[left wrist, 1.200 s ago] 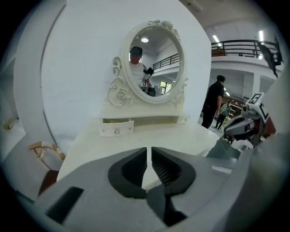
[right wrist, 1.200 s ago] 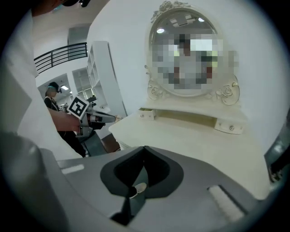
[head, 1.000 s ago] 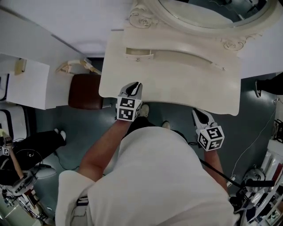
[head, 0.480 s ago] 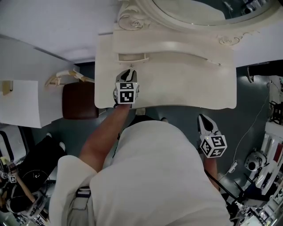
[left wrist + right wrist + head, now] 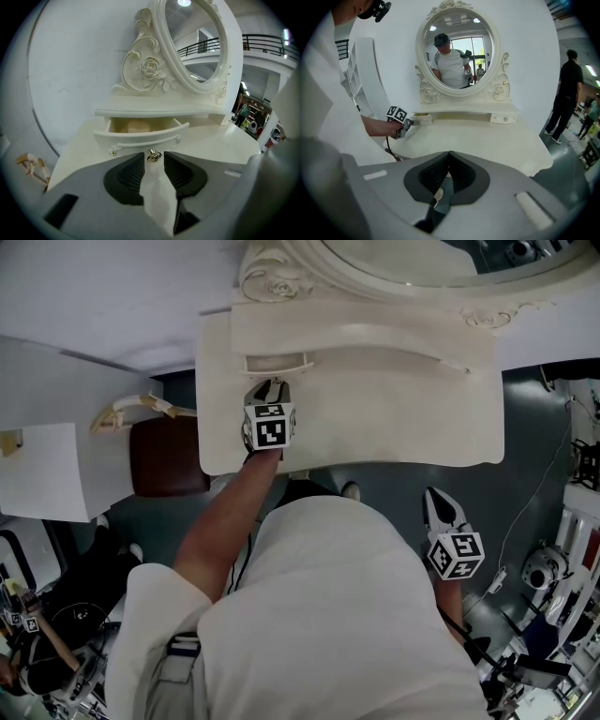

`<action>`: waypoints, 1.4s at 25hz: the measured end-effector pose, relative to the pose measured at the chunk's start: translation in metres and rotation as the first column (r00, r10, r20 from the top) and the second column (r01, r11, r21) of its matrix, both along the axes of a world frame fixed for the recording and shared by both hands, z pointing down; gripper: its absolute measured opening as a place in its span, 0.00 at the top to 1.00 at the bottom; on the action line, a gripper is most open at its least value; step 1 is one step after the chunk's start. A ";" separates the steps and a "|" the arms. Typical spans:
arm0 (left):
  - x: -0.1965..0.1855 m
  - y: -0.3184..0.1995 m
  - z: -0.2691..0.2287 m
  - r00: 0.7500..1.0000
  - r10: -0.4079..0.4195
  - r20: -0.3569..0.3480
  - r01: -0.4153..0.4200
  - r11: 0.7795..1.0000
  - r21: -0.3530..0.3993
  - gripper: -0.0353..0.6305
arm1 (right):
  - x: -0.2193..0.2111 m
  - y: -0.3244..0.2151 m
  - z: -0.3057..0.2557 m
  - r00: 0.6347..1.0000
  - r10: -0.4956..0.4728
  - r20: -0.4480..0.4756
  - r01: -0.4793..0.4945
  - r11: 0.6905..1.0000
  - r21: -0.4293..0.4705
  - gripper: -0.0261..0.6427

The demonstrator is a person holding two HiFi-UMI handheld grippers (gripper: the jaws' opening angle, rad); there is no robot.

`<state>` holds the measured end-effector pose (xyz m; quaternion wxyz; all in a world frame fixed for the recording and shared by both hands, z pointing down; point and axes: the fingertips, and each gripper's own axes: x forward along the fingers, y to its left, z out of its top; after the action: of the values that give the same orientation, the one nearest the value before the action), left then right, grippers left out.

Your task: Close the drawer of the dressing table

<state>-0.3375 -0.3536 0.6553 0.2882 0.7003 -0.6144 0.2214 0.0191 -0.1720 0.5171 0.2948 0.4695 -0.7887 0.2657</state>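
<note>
**Drawer ajar, left tool at its knob**

The small drawer [image 5: 140,135] stands partly pulled out of the shelf [image 5: 154,112] under the mirror [image 5: 194,42], at the left end of the desk [image 5: 213,145]. Its metal knob [image 5: 153,154] sits at the tips of the left tool [image 5: 152,163], whose jaws are opening, released, one on either side of it. The right tool [image 5: 449,154], clenched on nothing, hangs beyond the desk's front edge, well apart.

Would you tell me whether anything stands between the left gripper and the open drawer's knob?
Nothing visible does: the left gripper, jaws opening, has the knob of the drawer just between its tips.
</note>
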 end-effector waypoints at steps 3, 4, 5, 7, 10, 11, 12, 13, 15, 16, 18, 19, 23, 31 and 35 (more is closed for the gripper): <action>0.004 -0.003 0.001 1.000 0.006 -0.007 -0.006 1.000 -0.009 0.77 | 0.000 -0.001 0.001 1.000 0.000 -0.002 0.000 1.000 -0.008 0.96; 0.005 -0.004 0.001 1.000 0.011 -0.008 -0.011 1.000 -0.009 0.77 | -0.001 -0.001 0.002 1.000 0.001 -0.002 -0.001 1.000 -0.011 0.96; 0.005 -0.005 0.002 1.000 0.017 -0.006 -0.017 1.000 -0.008 0.79 | -0.002 -0.001 0.002 1.000 0.003 -0.002 -0.003 1.000 -0.012 0.96; 0.005 -0.006 0.003 1.000 0.025 0.000 -0.025 1.000 -0.008 0.80 | -0.004 -0.001 0.004 1.000 0.006 -0.002 -0.006 1.000 -0.015 0.96; 0.005 -0.006 0.003 0.999 0.033 0.004 -0.033 0.999 -0.010 0.80 | -0.005 -0.001 0.005 1.000 0.008 -0.002 -0.008 1.000 -0.020 0.96; 0.005 -0.006 0.003 0.999 0.035 0.006 -0.035 0.999 -0.009 0.80 | -0.005 -0.001 0.005 1.000 0.009 -0.003 -0.009 1.000 -0.020 0.96; 0.004 -0.007 0.003 0.999 0.037 0.007 -0.037 0.999 -0.009 0.80 | -0.005 -0.001 0.005 1.000 0.010 -0.004 -0.010 1.000 -0.020 0.96; 0.004 -0.007 0.003 0.999 0.038 0.007 -0.038 0.999 -0.010 0.80 | -0.006 -0.001 0.005 1.000 0.009 -0.004 -0.010 1.000 -0.020 0.96; 0.003 -0.008 0.003 0.999 0.040 0.006 -0.040 0.999 -0.013 0.80 | -0.008 -0.002 0.004 1.000 0.007 -0.005 -0.007 1.000 -0.019 0.96; 0.003 -0.009 0.003 0.999 0.042 0.005 -0.041 0.999 -0.014 0.80 | -0.009 -0.002 0.004 1.000 0.006 -0.005 -0.006 1.000 -0.019 0.96; 0.002 -0.011 0.003 0.999 0.047 0.006 -0.047 0.999 -0.015 0.80 | -0.011 -0.004 0.003 1.000 0.002 -0.006 -0.003 1.000 -0.020 0.96; 0.002 -0.013 0.003 0.999 0.050 0.006 -0.050 0.999 -0.013 0.80 | -0.012 -0.005 0.004 1.000 0.000 -0.006 0.000 1.000 -0.021 0.96; -0.001 -0.023 0.000 0.998 0.055 0.009 -0.055 0.998 -0.004 0.80 | -0.017 -0.010 0.005 1.000 -0.013 -0.009 0.013 1.000 -0.023 0.96; -0.004 -0.041 -0.002 0.998 0.064 0.017 -0.064 0.998 0.001 0.80 | -0.020 -0.018 0.004 1.000 -0.012 -0.011 0.012 1.000 -0.028 0.96; -0.007 -0.050 -0.002 0.997 0.071 0.022 -0.072 0.997 0.011 0.81 | -0.021 -0.020 0.005 1.000 -0.003 -0.016 0.003 1.000 -0.026 0.96</action>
<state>-0.3449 -0.4040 0.6530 0.2694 0.7211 -0.5933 0.2355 -0.0021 -0.1918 0.5221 0.3075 0.4665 -0.7836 0.2717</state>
